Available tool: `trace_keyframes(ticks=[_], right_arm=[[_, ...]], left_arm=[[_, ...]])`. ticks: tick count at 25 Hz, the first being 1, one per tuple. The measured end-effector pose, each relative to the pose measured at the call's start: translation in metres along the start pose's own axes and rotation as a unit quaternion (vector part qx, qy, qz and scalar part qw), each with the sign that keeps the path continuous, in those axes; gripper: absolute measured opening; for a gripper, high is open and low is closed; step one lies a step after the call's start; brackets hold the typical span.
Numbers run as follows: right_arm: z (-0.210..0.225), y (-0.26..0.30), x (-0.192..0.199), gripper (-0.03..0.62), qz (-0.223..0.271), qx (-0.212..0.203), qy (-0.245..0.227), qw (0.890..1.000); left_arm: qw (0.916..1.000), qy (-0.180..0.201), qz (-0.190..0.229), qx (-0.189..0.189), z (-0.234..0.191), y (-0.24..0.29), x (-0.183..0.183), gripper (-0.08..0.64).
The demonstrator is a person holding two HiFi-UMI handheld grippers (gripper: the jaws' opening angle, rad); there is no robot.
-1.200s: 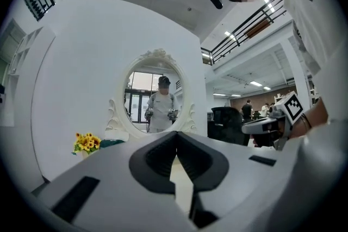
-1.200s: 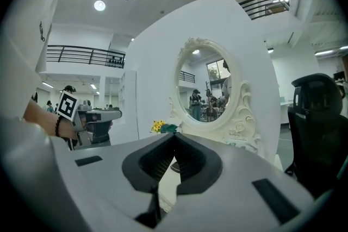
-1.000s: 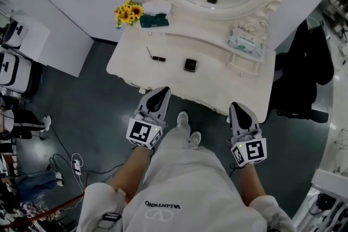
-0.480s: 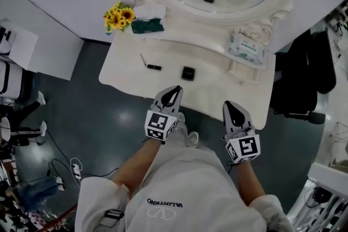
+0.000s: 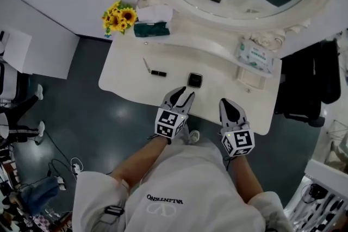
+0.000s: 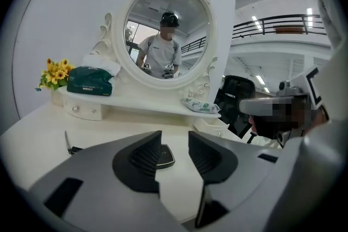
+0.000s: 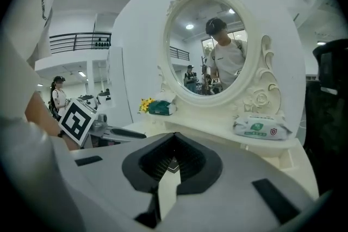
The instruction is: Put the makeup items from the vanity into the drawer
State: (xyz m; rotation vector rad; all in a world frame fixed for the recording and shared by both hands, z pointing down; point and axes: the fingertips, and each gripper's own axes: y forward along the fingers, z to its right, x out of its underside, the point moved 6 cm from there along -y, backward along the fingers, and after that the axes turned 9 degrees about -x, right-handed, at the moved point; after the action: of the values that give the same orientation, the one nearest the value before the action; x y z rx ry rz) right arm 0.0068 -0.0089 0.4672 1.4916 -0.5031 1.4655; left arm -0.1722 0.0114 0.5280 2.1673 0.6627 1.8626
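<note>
R gripper [image 5: 227,102] over vanity [image 5: 129,76] front edge

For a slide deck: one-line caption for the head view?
Left gripper, fingers just opening, nothing between them, points at the black compact on the white vanity.

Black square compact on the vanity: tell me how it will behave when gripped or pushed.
The compact looks rigid and small, so probably light. Lying flat on the vanity top, it should slide rather than roll or tip. Its smooth lid may be slippery.
</note>
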Motion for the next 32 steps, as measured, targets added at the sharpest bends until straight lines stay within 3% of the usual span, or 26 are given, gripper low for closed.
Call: trace_keyframes(ticks=[5,14,22,32], right_arm=[[0.005,0.022,0.007,0.011,-0.021,0.003,0.002,1.0],[0.025,0.045,0.021,0.012,-0.06,0.006,0.021,0.998],[0.049,0.048,0.034,0.012,-0.076,-0.026,0.025,0.996],[0.076,0.063,0.058,0.012,-0.098,-0.041,0.049,0.993]], left_arm=[[0.9985,-0.015,-0.053,-0.001,-0.007,0.029,0.002,0.293],[0.9967,-0.027,-0.077,0.001,0.0,0.06,0.0,0.428],[0.9914,-0.029,-0.119,-0.046,0.003,0.09,0.015,0.488],[0.9856,-0.031,-0.142,-0.086,0.008,0.112,0.036,0.494]])
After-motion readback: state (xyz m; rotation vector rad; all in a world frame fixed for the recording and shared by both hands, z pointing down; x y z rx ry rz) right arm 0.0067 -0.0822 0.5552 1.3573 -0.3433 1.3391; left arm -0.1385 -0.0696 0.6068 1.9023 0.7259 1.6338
